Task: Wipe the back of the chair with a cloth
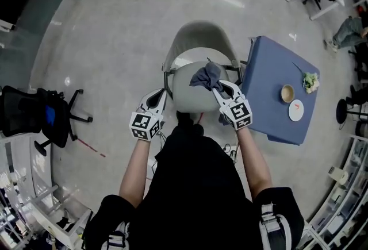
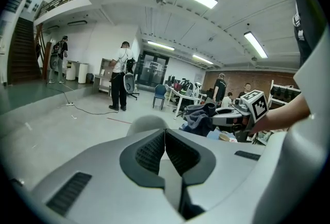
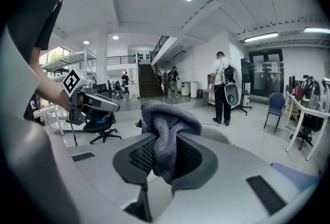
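between your right fingers [image 3: 139, 156] the grey cloth [image 3: 167, 125] is clamped, bunched up over the chair back [image 1: 190, 96] for wiping; your left fingers [image 2: 148, 152] are closed on nothing, poised beside the back's edge, probably to steady it.

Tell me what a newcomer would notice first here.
The pale grey chair stands at the centre of the head view, just before the person, with a dark grey cloth bunched over it. The right gripper has its fingers shut on that cloth; the left gripper, shut and empty, hovers at the chair's left side. A blue table stands right of the chair.
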`<state>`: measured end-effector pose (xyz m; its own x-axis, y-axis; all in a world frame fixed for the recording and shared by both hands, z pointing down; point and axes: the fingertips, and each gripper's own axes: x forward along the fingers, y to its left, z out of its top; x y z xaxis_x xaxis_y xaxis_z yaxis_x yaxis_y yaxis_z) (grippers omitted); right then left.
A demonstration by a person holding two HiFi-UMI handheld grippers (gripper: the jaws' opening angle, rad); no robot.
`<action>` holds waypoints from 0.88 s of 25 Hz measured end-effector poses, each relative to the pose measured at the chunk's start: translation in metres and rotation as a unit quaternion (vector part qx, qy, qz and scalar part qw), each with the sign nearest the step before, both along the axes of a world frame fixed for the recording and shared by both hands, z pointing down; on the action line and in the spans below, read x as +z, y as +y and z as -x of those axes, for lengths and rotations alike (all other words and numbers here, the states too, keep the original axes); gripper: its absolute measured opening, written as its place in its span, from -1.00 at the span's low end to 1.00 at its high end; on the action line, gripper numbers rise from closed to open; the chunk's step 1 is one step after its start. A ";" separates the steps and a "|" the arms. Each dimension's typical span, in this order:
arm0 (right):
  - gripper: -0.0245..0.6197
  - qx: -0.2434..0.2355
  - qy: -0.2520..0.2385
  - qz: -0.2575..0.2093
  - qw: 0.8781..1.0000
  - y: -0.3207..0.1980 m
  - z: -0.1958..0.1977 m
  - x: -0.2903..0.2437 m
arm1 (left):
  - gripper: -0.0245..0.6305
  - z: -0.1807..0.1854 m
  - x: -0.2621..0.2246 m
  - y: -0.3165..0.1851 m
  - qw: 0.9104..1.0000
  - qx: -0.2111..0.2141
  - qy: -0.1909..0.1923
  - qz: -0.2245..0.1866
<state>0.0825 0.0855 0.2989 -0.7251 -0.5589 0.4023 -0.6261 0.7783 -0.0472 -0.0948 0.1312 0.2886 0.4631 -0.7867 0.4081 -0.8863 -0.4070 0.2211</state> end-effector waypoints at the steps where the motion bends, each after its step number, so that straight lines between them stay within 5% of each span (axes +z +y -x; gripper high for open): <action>1: -0.66 0.001 0.004 -0.002 1.000 -0.009 0.007 0.000 | -0.85 0.006 0.005 -0.008 1.000 0.005 0.000 0.004; 8: -0.66 0.025 0.027 -0.036 0.999 -0.059 0.043 0.005 | -0.85 0.041 0.050 -0.057 0.999 0.017 0.042 0.018; 17: -0.66 0.015 0.042 -0.030 0.999 -0.089 0.055 0.035 | -0.82 0.053 0.140 -0.095 0.997 -0.001 -0.018 0.078; 22: -0.66 0.014 0.041 -0.023 0.999 -0.112 0.060 0.071 | -0.53 0.061 0.213 -0.107 0.988 -0.023 -0.042 0.144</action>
